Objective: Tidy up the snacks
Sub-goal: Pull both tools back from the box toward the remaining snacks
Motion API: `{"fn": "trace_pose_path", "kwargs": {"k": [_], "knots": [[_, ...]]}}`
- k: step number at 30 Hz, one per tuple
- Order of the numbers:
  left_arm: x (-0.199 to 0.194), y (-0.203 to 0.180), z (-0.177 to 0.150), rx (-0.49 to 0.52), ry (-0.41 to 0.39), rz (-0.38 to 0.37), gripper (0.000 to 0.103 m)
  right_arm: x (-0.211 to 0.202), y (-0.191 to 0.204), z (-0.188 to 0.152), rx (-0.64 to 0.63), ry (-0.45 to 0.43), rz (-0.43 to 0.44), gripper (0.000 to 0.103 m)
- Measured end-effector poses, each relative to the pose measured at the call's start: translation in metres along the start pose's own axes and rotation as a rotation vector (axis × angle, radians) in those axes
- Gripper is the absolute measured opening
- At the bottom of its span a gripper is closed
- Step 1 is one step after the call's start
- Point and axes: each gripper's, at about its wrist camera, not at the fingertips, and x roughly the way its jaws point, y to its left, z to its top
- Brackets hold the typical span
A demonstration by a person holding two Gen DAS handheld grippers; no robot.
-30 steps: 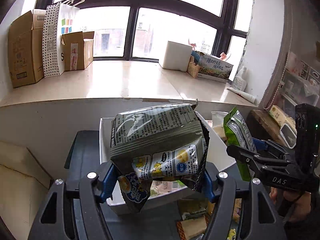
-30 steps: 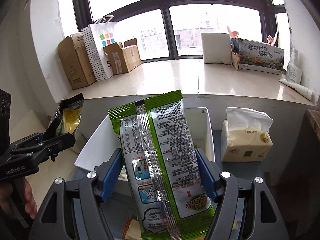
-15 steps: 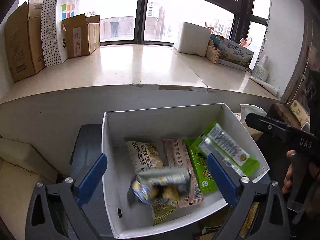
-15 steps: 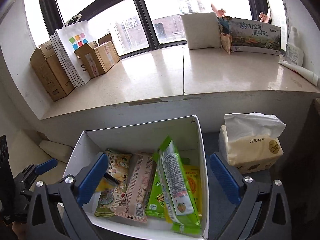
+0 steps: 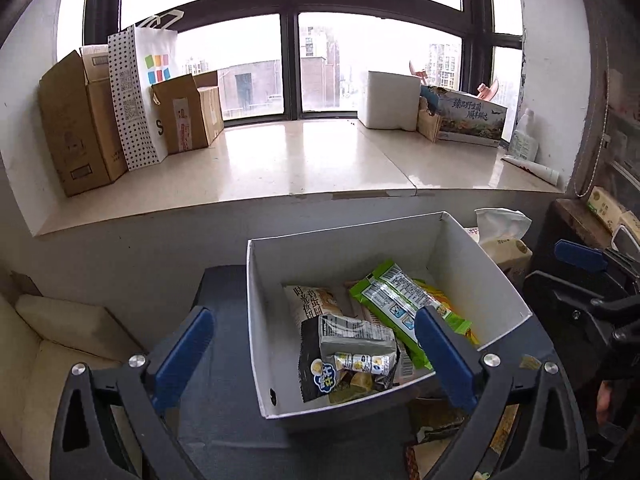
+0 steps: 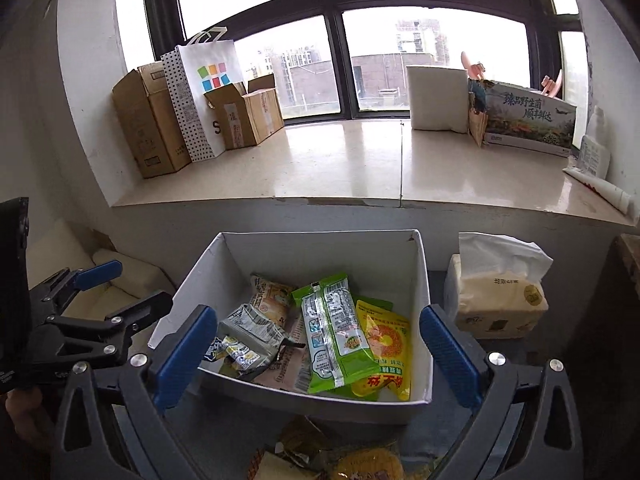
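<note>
Snack packets lie piled inside a white open-topped cardboard box (image 6: 425,280) that stands on a dark grey worktop (image 5: 224,408), close to the worktop's far edge, below a pale stone window ledge (image 5: 304,160). Among them, a grey-and-black crinkled foil packet (image 5: 352,354) rests at the box's near wall, toward its left side. A long green plastic packet with a clear strip (image 6: 334,332) lies across the middle, partly over a yellow pouch with red lettering (image 6: 384,344) toward the right wall. A beige printed packet (image 5: 316,300) lies further back, tucked under the others. More wrappers, brown and yellow, sit loose on the worktop (image 6: 352,460) just outside the box's near wall.

Left tongs (image 5: 316,356) hang over the near left part of the box with their blue pads spread wide, nothing between them. Right tongs (image 6: 316,354) hover above the box's near wall, likewise spread wide and empty, with the green packet lying below the gap. In the right wrist view, the left tongs show at the left edge with part of a hand (image 6: 20,412) beneath them.

A cream soft pack of tissues (image 6: 500,304) stands on the worktop just beside the box's right wall. On the ledge stand brown cardboard cartons (image 5: 76,120), a white dotted paper bag (image 5: 140,92) and a white block (image 5: 392,100).
</note>
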Motion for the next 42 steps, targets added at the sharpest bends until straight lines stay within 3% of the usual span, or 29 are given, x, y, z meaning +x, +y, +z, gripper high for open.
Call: {"fn": "trace_pose_path", "kwargs": {"k": [6,9,12,15,20,24,30,36,42], "knots": [[-0.056,-0.011,-0.038,0.014,-0.029,0.006,0.103,-0.069,0.021,-0.045,-0.073,-0.095,0.039,0.103],[-0.08,-0.012,-0.062,-0.019,-0.018,-0.011,0.103,-0.101,0.032,-0.077,-0.115,-0.153,-0.007,0.103],[-0.1,-0.011,-0.096,-0.034,-0.013,-0.019,0.103,-0.118,0.036,-0.11,-0.134,-0.093,-0.063,0.103],[-0.113,-0.013,-0.131,-0.043,0.017,-0.007,0.103,-0.122,0.022,-0.14,-0.033,-0.006,-0.099,0.103],[-0.121,-0.017,-0.169,-0.042,0.078,-0.024,0.103,-0.12,0.0,-0.175,0.04,0.059,-0.183,0.103],[-0.121,-0.017,-0.18,-0.047,0.1,-0.014,0.103,-0.116,-0.016,-0.189,0.095,0.106,-0.181,0.103],[-0.112,-0.016,-0.182,-0.084,0.14,-0.058,0.103,-0.112,-0.025,-0.194,0.112,0.13,-0.213,0.103],[-0.118,-0.013,-0.181,-0.092,0.115,-0.066,0.103,-0.104,-0.034,-0.196,0.109,0.139,-0.212,0.103],[-0.119,-0.011,-0.181,-0.098,0.115,-0.072,0.103,-0.069,-0.06,-0.203,0.115,0.199,-0.21,0.103]]}}
